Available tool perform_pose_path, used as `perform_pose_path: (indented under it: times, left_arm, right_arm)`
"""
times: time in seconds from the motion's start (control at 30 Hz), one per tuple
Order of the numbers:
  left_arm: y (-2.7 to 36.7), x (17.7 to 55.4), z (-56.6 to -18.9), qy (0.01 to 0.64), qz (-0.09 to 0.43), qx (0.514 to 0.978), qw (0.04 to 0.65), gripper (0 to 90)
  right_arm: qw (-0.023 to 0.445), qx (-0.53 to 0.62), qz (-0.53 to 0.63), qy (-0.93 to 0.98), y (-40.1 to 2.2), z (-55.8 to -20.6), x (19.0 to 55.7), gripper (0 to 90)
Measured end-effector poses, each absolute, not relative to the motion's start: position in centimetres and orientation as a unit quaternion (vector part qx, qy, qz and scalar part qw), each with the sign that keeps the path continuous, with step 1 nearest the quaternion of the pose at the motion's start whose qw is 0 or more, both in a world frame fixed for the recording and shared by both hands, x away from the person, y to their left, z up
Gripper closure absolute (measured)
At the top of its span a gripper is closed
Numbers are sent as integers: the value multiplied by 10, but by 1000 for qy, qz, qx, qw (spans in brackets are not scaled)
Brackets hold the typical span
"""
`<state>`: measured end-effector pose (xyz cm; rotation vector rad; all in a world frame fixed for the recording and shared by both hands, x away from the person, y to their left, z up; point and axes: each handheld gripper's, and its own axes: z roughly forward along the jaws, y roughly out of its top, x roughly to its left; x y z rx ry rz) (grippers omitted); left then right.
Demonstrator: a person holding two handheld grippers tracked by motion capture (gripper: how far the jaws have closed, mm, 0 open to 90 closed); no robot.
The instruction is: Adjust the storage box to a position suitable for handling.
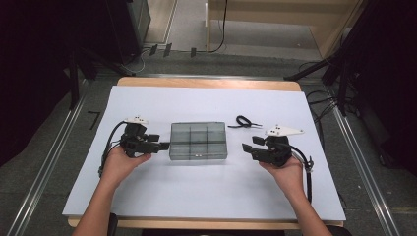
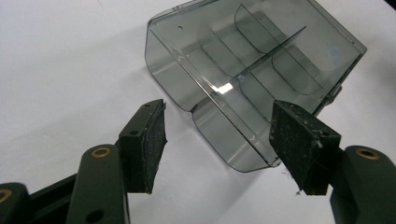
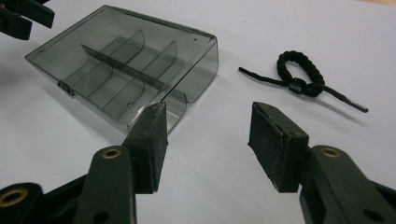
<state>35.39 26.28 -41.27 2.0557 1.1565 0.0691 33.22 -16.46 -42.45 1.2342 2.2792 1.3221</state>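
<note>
White sheet; smoky box looks light, slick, probably brittle. Left gripper gapes at its end wall; right gripper gapes beside it.

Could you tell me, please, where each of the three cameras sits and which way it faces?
High view: above the person's side, looking forward and down on the white table; both forearms, the left gripper and the right gripper show.
Left gripper view: rides the left gripper, looking along its open jaws at the smoky divided plastic box.
Right gripper view: rides the right gripper, facing the box and a black braided bracelet; jaws open.
Shared: all three show the box.
</note>
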Motion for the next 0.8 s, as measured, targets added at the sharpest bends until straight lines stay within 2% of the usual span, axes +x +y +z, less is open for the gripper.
perform_pose_path:
  times: [0.8]
  left_arm:
    - [252,340,-410,434,32,812,389,321]
  right_arm:
    - [111,418,466,772,-153,-416,317,535]
